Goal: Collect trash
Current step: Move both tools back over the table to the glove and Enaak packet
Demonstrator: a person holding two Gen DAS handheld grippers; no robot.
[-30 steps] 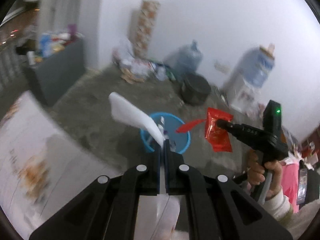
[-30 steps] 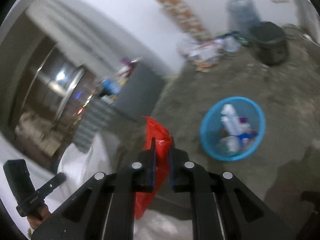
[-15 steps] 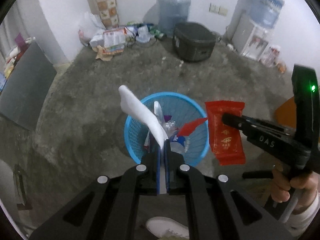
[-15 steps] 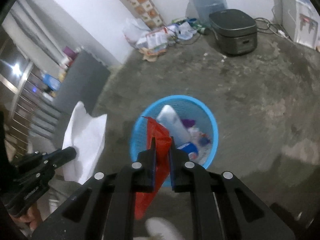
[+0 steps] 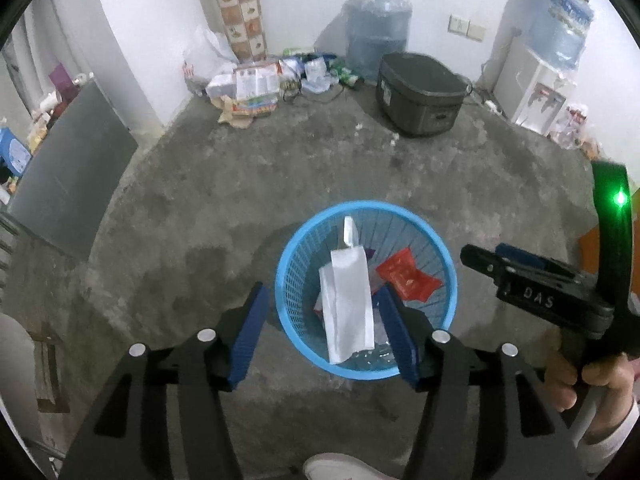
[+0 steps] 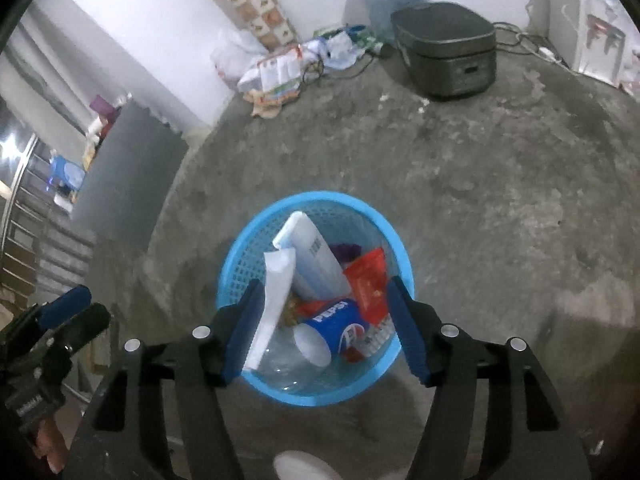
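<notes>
Baskets don't come much fuller: the blue basket [image 5: 448, 276] sits on the concrete floor [image 5: 224, 216] directly below both grippers, holding the collected trash. The left gripper [image 5: 320, 336] has just been opening, and its jaws now stand wide apart, one blue pad outside the basket's left rim and the other over its interior. The white paper [image 5: 346, 304] lies between them but touches neither pad; it looks to be dropping or resting in the basket, though I cannot tell which.

The right gripper [image 6: 326, 328] has likewise just been opening and stands wide, gripping nothing. The red wrapper [image 6: 370, 280] lies inside the basket at its right side, clear of the pads. Beside it in the right wrist view are a white bottle [image 6: 312, 256], a blue Pepsi cup [image 6: 332, 330] lying on its side, and the white paper standing along the left wall. Something purple shows behind the bottle, too hidden to name.

In the left wrist view the right gripper reaches in from the right edge, held by a hand [image 5: 592, 380] in a white sleeve. Against the far wall stand a water jug [image 5: 378, 28], a dark box-like appliance [image 5: 420, 96], a water dispenser [image 5: 536, 92] and a heap of bags and papers [image 5: 252, 88]. A white shoe tip [image 5: 340, 466] shows at the bottom edge.
</notes>
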